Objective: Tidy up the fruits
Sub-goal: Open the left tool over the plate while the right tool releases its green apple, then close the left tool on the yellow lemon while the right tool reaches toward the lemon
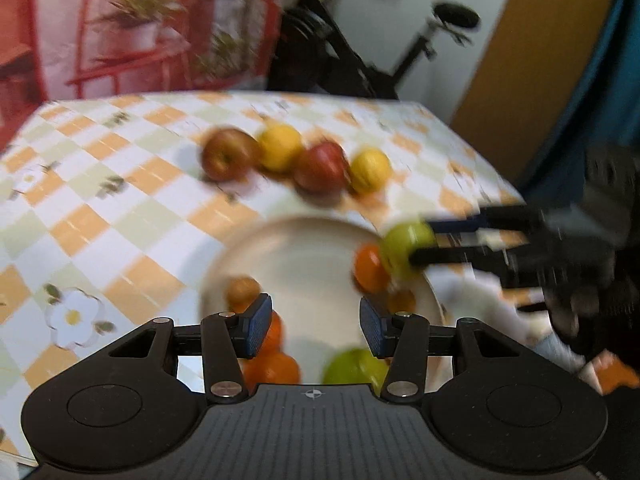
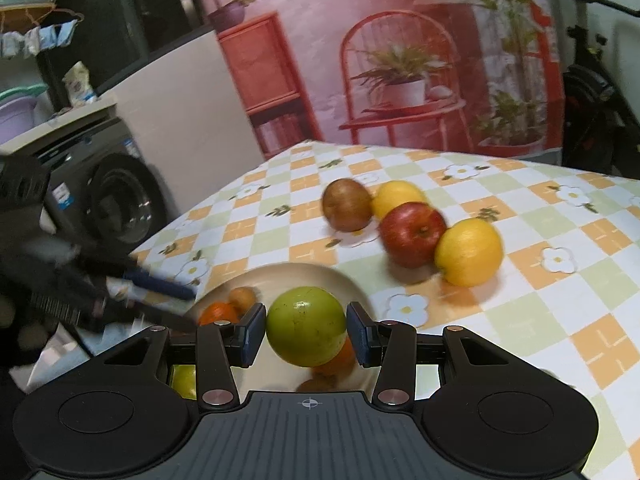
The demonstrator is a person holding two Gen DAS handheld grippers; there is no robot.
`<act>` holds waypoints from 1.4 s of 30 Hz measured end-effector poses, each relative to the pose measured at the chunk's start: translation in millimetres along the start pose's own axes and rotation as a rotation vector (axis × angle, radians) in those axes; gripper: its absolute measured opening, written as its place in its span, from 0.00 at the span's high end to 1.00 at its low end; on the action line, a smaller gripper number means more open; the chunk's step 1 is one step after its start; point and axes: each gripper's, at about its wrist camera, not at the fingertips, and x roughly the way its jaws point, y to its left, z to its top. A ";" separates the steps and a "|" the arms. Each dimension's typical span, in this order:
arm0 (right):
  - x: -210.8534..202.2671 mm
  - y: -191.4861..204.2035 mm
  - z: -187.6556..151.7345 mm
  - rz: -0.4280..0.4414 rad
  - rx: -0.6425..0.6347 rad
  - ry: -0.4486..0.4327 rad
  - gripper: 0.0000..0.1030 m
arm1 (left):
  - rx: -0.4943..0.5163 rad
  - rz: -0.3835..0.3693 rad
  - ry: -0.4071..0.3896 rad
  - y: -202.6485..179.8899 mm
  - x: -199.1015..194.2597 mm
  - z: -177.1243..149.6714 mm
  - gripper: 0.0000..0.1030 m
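Glossy, smooth skin is seen on the green apple (image 2: 306, 326). Beyond the tool, a slick-looking printed tablecloth (image 2: 520, 300) and a smooth glazed plate (image 1: 304, 256) are shown.

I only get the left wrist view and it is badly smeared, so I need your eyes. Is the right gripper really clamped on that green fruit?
Observer: Yes. In the right wrist view both pads press the green fruit inside the right gripper.
Operator: Where is it relative to the plate?
Observer: Over the plate, with an orange fruit directly beneath.
Operator: What is behind the table on that side?
Observer: A washing machine, which your view does not show.
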 end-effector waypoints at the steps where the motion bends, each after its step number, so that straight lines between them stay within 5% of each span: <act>1: 2.3 3.0 -0.5 0.009 -0.009 0.012 0.61 | -0.011 0.021 -0.021 2.4 -2.7 1.7 0.50; 9: 21.7 24.6 -5.1 0.008 -0.087 0.098 0.60 | -0.050 0.156 -0.103 8.3 -9.9 9.8 0.50; 25: 33.1 34.0 -9.6 -0.005 -0.137 0.153 0.60 | -0.088 0.200 -0.106 23.2 -8.3 4.6 0.50; 42: 9.3 10.5 4.4 -0.038 -0.083 0.023 0.60 | -0.089 0.222 -0.136 24.4 -6.4 13.6 0.50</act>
